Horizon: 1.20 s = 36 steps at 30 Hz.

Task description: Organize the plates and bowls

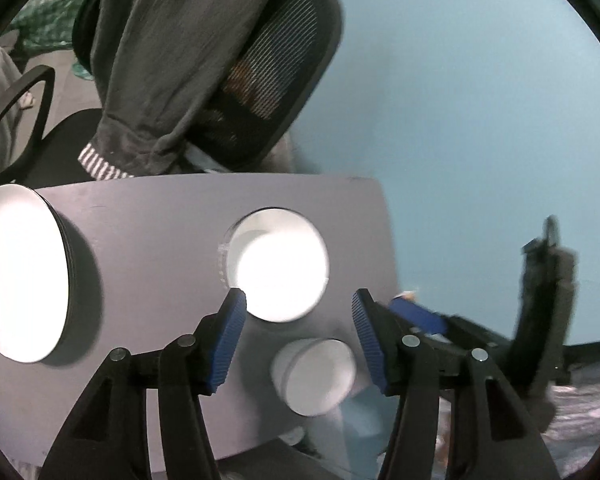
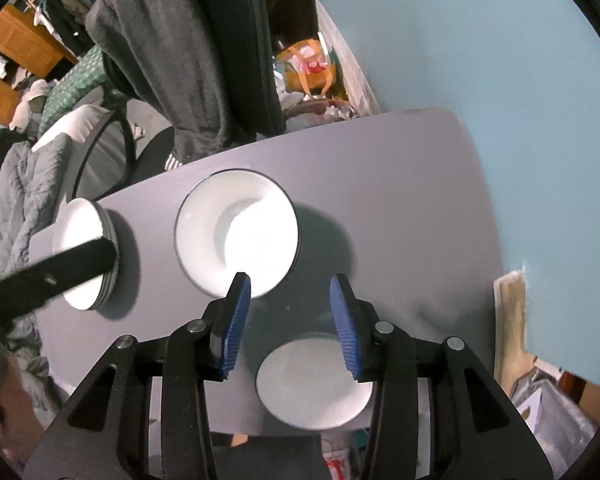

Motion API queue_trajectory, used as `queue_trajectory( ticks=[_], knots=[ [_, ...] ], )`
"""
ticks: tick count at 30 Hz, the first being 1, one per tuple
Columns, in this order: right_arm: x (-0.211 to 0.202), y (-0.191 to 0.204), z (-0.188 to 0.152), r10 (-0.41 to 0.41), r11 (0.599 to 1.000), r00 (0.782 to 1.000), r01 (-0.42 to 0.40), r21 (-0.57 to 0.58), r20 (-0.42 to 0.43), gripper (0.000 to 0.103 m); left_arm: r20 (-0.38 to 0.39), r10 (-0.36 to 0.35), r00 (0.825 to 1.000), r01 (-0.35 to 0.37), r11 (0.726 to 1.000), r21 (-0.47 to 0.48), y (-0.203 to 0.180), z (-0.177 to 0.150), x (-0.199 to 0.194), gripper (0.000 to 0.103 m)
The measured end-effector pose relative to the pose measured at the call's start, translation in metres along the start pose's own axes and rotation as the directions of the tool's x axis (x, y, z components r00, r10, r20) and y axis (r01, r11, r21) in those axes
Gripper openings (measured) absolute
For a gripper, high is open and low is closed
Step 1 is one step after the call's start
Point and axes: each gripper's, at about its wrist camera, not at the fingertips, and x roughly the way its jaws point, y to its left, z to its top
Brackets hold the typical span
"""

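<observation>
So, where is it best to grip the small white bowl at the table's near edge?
Probably the small white bowl's rim, from straight above: it stands upright and open. One jaw goes inside and one outside on the side facing away from the big bowl.

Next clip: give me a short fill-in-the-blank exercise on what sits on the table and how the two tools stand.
1. The dishes on the grey table are all ____ in colour.
2. The stack of plates lies to the ____ of the large bowl in both views.
3. The left tool and the right tool each hold ____.
4. A grey garment hangs over the back of a ____.

Missing words: white; left; nothing; chair
</observation>
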Motion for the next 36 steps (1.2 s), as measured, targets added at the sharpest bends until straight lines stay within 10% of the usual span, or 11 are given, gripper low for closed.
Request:
queue_trajectory(
  ticks=[19,36],
  knots=[
    [-0.049,-0.003,-0.055,-0.017,0.997,0.998,0.013,0.069,0.053,0.046,0.006,-0.19,0.982,0.188,0.977,0.096,-0.033,-0.028,-0.065,0.061],
    [-0.055,-0.045,-0.088,-0.056,0.978,0.998,0.048,0.203,0.034,0.047,-0.044,0.009,0.999,0.004,0.952,0.306,-0.058,-0.056,-0.026,0.061]
  ],
)
